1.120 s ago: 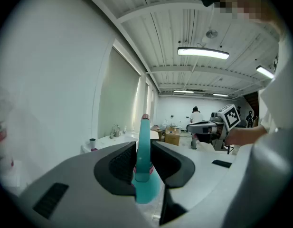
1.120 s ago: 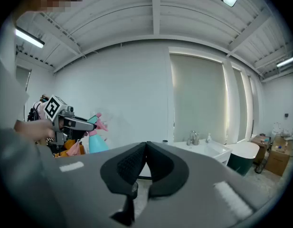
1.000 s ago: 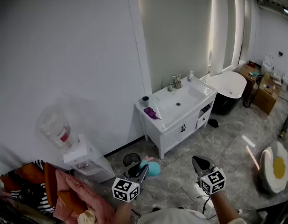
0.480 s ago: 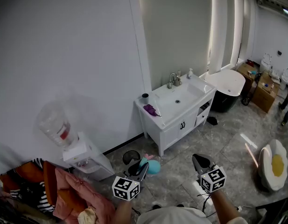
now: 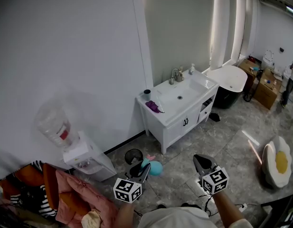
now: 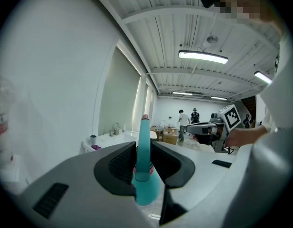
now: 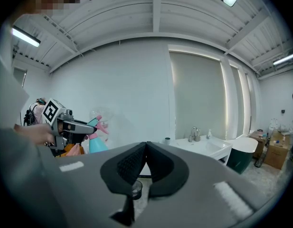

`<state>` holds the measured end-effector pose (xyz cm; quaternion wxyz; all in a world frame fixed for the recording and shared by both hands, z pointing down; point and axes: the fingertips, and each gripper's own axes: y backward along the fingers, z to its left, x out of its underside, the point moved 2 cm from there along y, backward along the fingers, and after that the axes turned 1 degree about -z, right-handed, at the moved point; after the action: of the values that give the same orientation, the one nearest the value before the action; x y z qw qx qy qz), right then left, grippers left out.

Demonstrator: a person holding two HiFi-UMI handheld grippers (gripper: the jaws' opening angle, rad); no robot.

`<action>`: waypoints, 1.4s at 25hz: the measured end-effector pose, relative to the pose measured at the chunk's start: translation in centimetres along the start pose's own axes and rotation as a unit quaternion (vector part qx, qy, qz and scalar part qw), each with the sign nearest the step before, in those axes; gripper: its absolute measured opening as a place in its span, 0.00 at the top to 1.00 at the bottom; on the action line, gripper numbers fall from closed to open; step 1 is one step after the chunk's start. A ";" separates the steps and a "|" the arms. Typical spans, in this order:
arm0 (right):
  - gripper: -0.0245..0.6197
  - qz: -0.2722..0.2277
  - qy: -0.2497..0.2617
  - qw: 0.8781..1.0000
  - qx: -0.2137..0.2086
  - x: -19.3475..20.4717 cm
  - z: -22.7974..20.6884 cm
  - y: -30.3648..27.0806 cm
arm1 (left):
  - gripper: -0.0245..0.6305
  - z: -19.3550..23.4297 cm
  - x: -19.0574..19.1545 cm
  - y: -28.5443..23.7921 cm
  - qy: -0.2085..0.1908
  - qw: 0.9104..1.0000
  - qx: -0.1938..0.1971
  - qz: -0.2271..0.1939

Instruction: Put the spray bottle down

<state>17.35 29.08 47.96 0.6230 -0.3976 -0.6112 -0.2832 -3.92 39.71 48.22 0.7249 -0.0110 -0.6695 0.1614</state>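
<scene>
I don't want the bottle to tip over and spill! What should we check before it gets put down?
1. Left tongs clamped on the spray bottle neck: ok.
2. Bottle upright: ok.
3. Right tongs shut, empty, off to the side: ok.
4. Where it should land: cannot tell; it hangs above the floor, away from the vanity.
5. Enough room beside the black bin near the bottle: cannot tell.
</scene>
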 end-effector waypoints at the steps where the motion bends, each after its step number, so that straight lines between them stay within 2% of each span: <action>1: 0.95 0.001 0.001 1.000 0.002 0.1 0.1 -0.1 | 0.81 0.2 0.1 0.0 0.000 1.000 0.003 0.000; 10: 0.95 0.003 -0.010 1.000 0.022 0.6 0.6 -1.1 | 0.81 1.6 1.5 -0.3 0.005 1.000 0.024 0.010; 17: 0.95 0.011 -0.016 1.000 0.022 0.9 -0.8 -3.3 | 0.81 3.1 1.4 -2.4 0.013 0.999 0.024 0.017; 25: 0.95 0.015 -0.022 1.000 0.006 1.1 -4.6 -8.5 | 0.81 6.0 0.8 -7.0 0.016 0.999 0.010 0.030; 35: 0.95 0.009 -0.025 0.999 -0.019 -0.5 -11.9 -15.4 | 0.81 8.7 -2.9 -15.0 0.005 1.000 -0.011 0.024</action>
<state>10.80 10.91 50.47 0.6020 -0.4218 -0.6178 -0.2793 -9.21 23.02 49.81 0.7239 -0.0360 -0.6671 0.1718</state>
